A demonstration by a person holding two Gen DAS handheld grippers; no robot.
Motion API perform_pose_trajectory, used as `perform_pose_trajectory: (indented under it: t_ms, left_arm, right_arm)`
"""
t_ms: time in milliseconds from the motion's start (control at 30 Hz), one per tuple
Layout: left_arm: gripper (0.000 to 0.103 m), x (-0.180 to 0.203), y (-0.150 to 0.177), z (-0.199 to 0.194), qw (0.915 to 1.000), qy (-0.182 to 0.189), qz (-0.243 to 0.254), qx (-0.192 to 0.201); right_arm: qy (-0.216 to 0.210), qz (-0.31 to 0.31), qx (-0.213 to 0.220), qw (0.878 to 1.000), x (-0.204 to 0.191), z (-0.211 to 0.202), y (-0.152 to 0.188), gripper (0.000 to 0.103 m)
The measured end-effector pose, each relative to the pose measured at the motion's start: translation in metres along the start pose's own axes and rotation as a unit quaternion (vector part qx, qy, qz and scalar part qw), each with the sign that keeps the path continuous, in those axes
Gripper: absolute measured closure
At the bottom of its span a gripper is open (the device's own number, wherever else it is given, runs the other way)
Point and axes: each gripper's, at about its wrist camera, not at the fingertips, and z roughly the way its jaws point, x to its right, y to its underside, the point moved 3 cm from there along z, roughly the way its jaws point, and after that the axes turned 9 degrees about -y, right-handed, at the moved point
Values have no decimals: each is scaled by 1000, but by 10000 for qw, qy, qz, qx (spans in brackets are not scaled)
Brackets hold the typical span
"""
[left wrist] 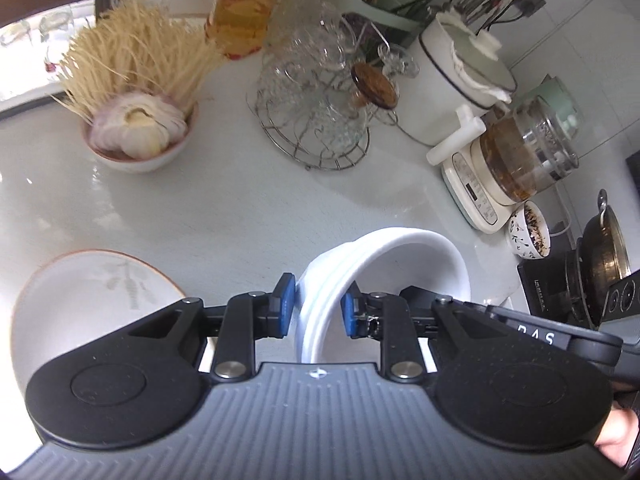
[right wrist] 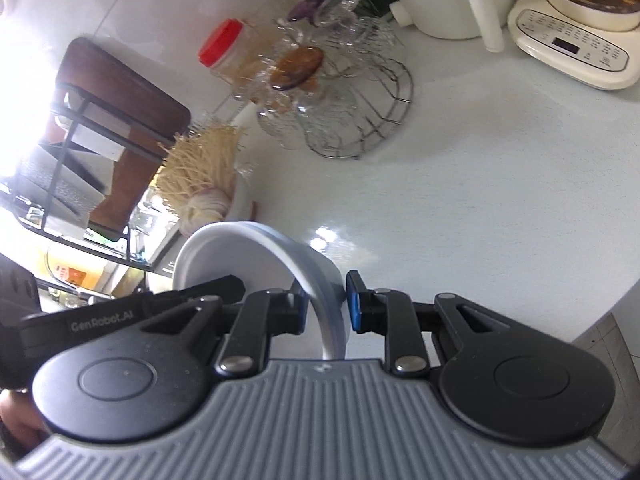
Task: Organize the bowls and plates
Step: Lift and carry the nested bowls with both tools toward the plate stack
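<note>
Gripping opposite walls of the white bowl, the left gripper and right gripper are holding it above the counter (jaws narrowed on its rim); stacking onto the patterned plate likely needs level lowering.

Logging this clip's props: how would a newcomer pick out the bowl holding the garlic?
Start from the wire rack of glassware mid-counter and look left. There sits a small white bowl beside it. Alone among the dishes, it holds a garlic bulb and a bristly bunch of pale noodles.
</note>
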Motion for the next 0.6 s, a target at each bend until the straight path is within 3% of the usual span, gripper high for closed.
perform_pose_trajectory:
  t_ms: [600]
  left_arm:
    - [76, -111, 3, -62, 9970, -36, -615, 467]
  right_arm:
    - [-137, -743, -354, 9965, -102, 55, 26, 80]
